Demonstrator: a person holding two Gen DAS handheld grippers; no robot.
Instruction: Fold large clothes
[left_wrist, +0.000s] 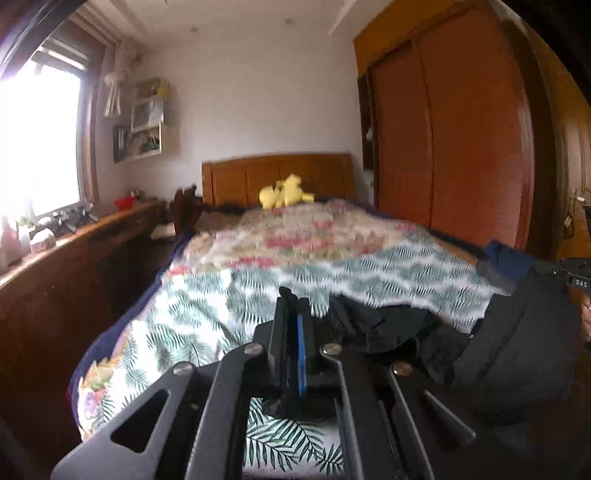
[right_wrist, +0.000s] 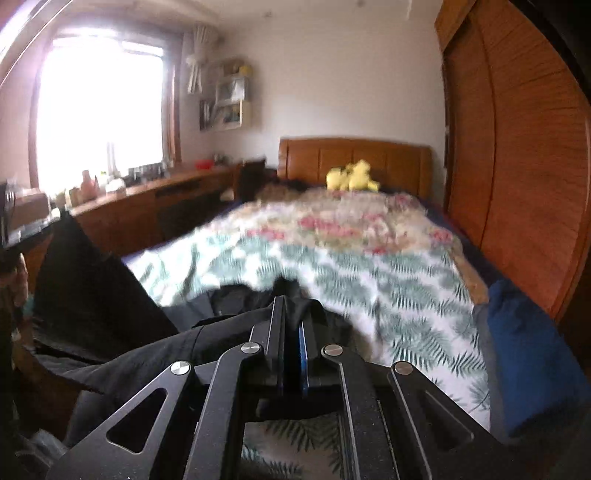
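Nearest, left gripper (left_wrist: 293, 314): jaws pressed together w/ black fabric pinched between them, a scrap poking out below the pads. Right gripper (right_wrist: 293, 314): same story, jaws together, clamped on an edge of the black garment (right_wrist: 122, 350). Garment slung between the two, lifted off the bed at both held points, sagging in the middle, bunched and creased, no clean fold line visible yet. In the left view, black cloth (left_wrist: 517, 343) bulks up to the right, toward the other gripper. In the right view, cloth drapes left and down, partly hanging past the bed's near edge.

Judged progress: early. Both grips secured, garment raised, prob. about to be spread or shaken flat; no fold made so far as can be told. Left to do: lay flat, smooth, fold, stack.

Just beyond, leaf-print bedspread (right_wrist: 388, 280) on the bed, bare where the garment would land. Blue cloth (right_wrist: 528, 350) heaped at the bed's right edge, apart from the black one. Farther, floral cover (left_wrist: 295, 236), then yellow plush toy (left_wrist: 284, 195) at the wooden headboard (left_wrist: 277, 173). Wardrobe (left_wrist: 461, 147) right, counter (right_wrist: 147, 192) under the window (right_wrist: 99, 107) left. Motion blur throughout, fine detail unclear.
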